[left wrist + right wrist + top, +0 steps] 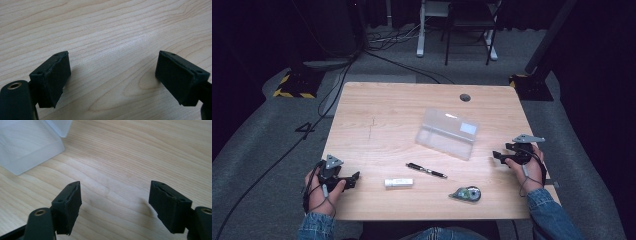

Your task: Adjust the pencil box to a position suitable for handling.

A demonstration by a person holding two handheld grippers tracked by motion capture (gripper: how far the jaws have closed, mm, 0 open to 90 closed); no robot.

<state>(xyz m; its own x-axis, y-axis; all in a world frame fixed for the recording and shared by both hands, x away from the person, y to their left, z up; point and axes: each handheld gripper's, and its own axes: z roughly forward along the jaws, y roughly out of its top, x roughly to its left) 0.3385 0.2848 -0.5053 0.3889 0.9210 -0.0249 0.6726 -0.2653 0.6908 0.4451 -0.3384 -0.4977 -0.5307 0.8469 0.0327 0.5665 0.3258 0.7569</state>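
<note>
The left gripper point(354, 177) rests at the near left of the wooden surface point(392, 110), held in the person's left hand point(323, 192). Its jaws stand wide apart with bare wood between them. Just beyond those jaws, to their right, lies a small white stick point(398, 182), apart from them. Further right, a black pen point(426, 170) lies slanted, and nearer the front edge sits a tape dispenser point(466, 194). Behind the pen a clear plastic box point(447, 133) lies on the surface. The right gripper point(498, 156) rests at the right edge in the right hand point(528, 170), its jaws also spread wide and holding nothing. The box sits near those jaws, ahead of them and to their left in the right gripper view.
</note>
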